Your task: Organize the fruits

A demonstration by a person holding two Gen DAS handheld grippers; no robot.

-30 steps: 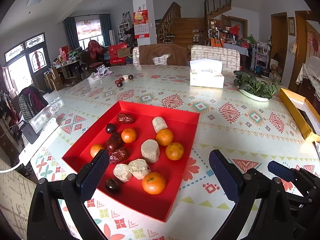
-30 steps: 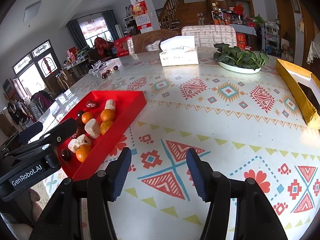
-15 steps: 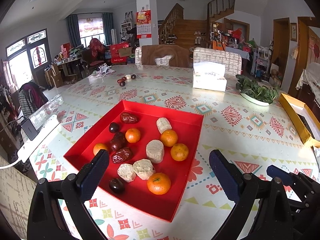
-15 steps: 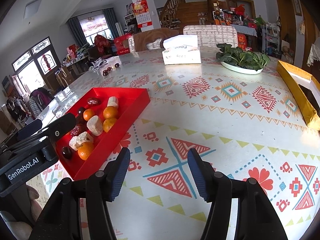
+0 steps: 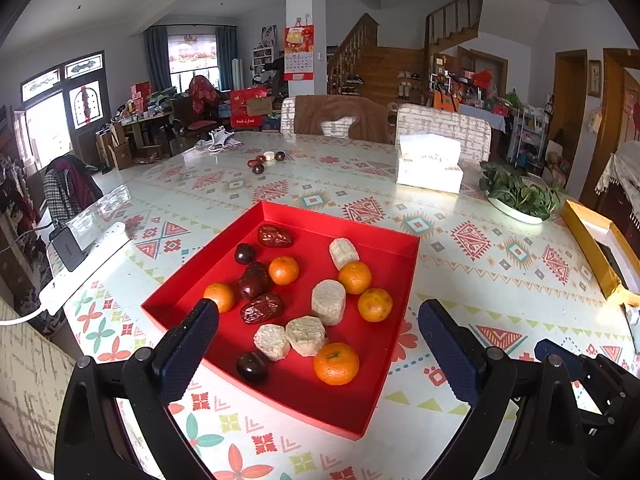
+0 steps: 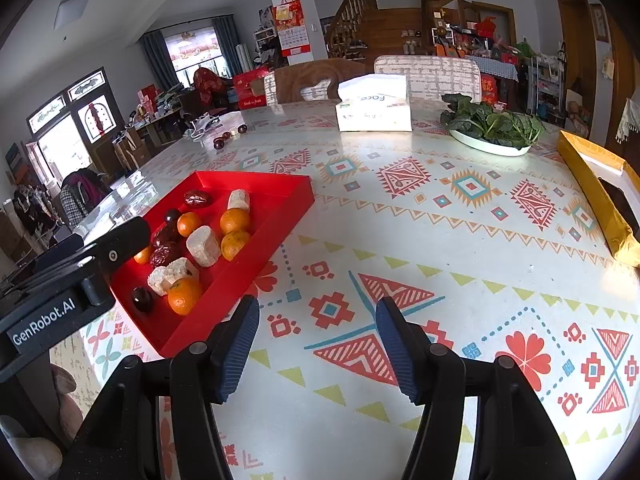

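- Right gripper (image 6: 316, 340) jaws had just been opening, nothing between them, above bare tablecloth (image 6: 440, 240).
- Left gripper (image 5: 316, 344) stood wide apart, empty, over the red tray (image 5: 396, 344).
- Tangerines (image 5: 336, 363) and dates (image 5: 262, 307) lay inside the tray.
- Tissue box (image 5: 430, 164) stood beyond.

Red tray (image 5: 396, 240): one.
Mandarins (image 5: 336, 363) in tray: five.
Pale cake pieces (image 5: 328, 302): four.
Wrinkled red dates (image 5: 262, 308): three.
Dark round fruits (image 5: 252, 366): two.
Tissue box (image 5: 430, 162), plate of greens (image 5: 518, 196), yellow box (image 5: 592, 236) on tabletop (image 5: 480, 280): one each.
Loose fruit cluster (image 5: 266, 160) at far end: count unclear.
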